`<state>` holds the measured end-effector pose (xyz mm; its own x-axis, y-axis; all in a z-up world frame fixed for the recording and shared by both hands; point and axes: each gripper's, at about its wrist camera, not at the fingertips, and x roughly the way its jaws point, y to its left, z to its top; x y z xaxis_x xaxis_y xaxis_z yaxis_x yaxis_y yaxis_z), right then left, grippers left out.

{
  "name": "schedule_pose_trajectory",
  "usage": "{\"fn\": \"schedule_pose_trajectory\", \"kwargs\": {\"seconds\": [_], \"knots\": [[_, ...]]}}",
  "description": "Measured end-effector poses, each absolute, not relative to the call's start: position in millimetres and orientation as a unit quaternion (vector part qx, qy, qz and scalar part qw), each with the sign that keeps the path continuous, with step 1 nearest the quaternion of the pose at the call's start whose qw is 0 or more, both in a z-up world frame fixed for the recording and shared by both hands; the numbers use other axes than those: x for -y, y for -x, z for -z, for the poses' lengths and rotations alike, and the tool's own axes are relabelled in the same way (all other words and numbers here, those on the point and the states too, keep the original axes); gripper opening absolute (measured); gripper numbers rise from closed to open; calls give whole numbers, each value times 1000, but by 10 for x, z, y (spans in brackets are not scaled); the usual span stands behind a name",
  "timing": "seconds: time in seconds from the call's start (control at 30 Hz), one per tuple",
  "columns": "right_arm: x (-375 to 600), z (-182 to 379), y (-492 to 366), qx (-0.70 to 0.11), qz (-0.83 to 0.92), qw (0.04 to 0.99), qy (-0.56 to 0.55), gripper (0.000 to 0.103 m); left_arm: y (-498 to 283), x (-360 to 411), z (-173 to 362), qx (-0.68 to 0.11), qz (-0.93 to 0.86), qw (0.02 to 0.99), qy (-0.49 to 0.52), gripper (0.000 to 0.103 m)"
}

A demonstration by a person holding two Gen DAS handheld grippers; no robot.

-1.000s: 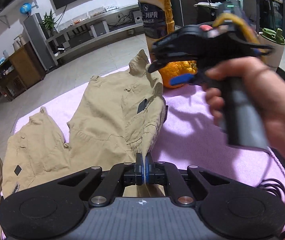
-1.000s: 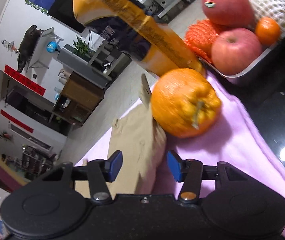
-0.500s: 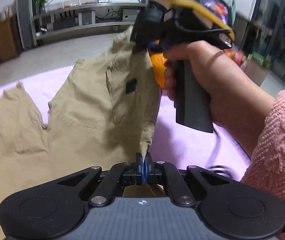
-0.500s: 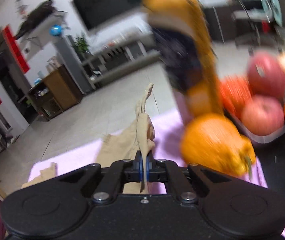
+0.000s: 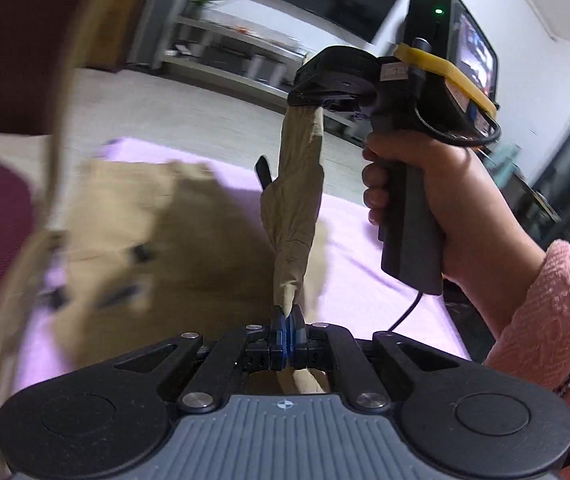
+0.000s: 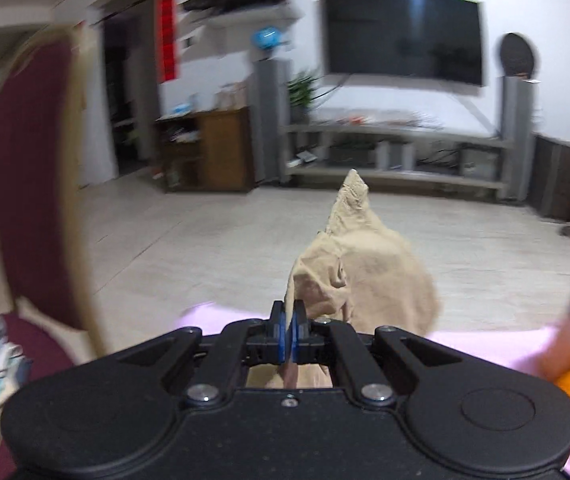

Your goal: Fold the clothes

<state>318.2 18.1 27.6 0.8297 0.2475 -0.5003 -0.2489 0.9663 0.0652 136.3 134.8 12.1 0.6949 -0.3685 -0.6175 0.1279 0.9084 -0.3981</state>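
Tan cloth garment [image 5: 189,240] is stretching between both tongs, clamped together on it: right tongs [image 5: 317,106] gripping its far end, left tongs [image 5: 287,334] its near end, above the pink table [image 5: 365,280].

You're in somebody's living room: wall-mounted TV [image 6: 403,36] as the anchor, long low media shelf [image 6: 397,136] right under it, wooden cabinet [image 6: 209,148] and potted plant [image 6: 303,94] to its left, tiled floor [image 6: 205,240] below.

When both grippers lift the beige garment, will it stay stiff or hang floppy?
Probably floppy: the beige garment sags in a crumpled strip between the left gripper and right gripper. It seems light, since pinched edges hold it. The rest likely drags on the pink cloth.
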Motion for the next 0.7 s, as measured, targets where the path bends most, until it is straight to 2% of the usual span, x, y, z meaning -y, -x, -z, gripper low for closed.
{"fn": "schedule_pose_trajectory", "kwargs": {"seconds": [0.1, 0.17, 0.27, 0.37, 0.47, 0.57, 0.63, 0.7], "knots": [[-774, 21, -3262, -304, -167, 938, 8, 3, -1339, -1773, 205, -397, 81, 892, 203, 3], [-1070, 384, -3347, -348, -192, 918, 11, 3, -1429, -1980, 491, -453, 36, 861, 228, 3], [-1406, 913, -3418, -405, -204, 891, 26, 3, -1530, -2046, 620, -482, 24, 842, 239, 3], [-1455, 1187, -3498, -435, -195, 879, 4, 3, -1581, -2025, 661, -493, 20, 838, 233, 4], [-1382, 1097, -3484, -419, -188, 887, -36, 3, -1611, -1996, 634, -491, 20, 838, 237, 4], [-1296, 845, -3445, -360, -189, 909, -92, 3, -1610, -2020, 533, -465, 8, 853, 238, 5], [-1377, 787, -3412, -338, -208, 915, -73, 3, -1632, -2057, 558, -470, -17, 849, 241, 5], [-1542, 873, -3411, -354, -223, 908, -22, 3, -1678, -2092, 657, -492, -35, 833, 251, 5]]}}
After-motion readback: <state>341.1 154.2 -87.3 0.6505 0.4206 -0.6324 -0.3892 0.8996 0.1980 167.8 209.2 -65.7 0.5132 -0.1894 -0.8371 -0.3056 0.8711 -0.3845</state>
